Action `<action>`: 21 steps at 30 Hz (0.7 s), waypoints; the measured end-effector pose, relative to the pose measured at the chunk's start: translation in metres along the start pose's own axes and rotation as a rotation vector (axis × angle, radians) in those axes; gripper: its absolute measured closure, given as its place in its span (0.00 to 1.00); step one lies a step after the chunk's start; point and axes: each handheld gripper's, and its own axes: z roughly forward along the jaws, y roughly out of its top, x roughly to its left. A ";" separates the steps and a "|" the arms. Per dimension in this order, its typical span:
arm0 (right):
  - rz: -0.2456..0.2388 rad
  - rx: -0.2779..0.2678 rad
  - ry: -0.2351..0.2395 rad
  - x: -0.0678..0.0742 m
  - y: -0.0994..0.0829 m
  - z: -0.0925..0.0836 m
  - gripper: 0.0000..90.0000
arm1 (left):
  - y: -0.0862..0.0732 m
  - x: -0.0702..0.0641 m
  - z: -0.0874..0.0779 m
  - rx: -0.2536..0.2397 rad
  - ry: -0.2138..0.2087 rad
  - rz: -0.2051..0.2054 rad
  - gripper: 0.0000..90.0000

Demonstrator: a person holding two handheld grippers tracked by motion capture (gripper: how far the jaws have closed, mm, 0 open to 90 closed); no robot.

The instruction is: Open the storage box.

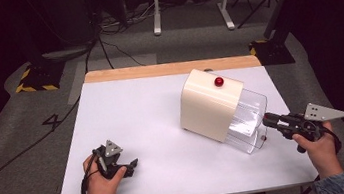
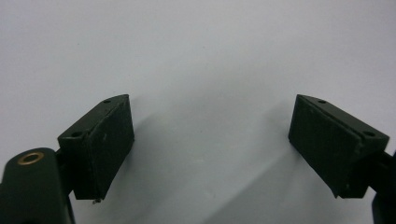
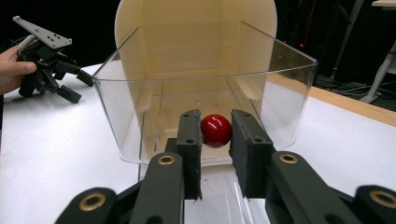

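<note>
Near edge of white rectangular tabletop (image 1: 153, 124): left black two-jaw gripper (image 1: 128, 167), held in left hand (image 1: 100, 184), resting low on the surface, jaws spread wide with nothing between; left gripper view gives bare white surface between the two pads (image 2: 105, 144). Right side, slightly farther: right black two-jaw gripper (image 1: 269, 120) with grey three-cornered plate, held in right hand (image 1: 321, 150), jaws closed around small glossy red ball knob (image 3: 216, 130) on the front wall of clear plastic drawer (image 1: 248, 119); knob grip plain in right gripper view, hidden in high view. Drawer pulled partway out of cream rounded-top plastic box (image 1: 208, 103), interior bare. Second red ball knob (image 1: 219, 81) on box top, seen from above. Beyond: pale wooden strip (image 1: 171, 68) along far table edge, grey floor (image 1: 22, 126) with cables.
</note>
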 end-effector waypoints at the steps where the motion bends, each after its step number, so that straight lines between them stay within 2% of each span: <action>1: 0.000 -0.003 -0.002 0.000 -0.001 -0.002 0.83 | 0.000 0.000 0.000 0.000 0.001 0.003 0.16; 21: 0.024 -0.009 -0.015 0.001 -0.014 -0.018 0.82 | 0.000 0.001 0.000 0.003 0.001 0.008 0.16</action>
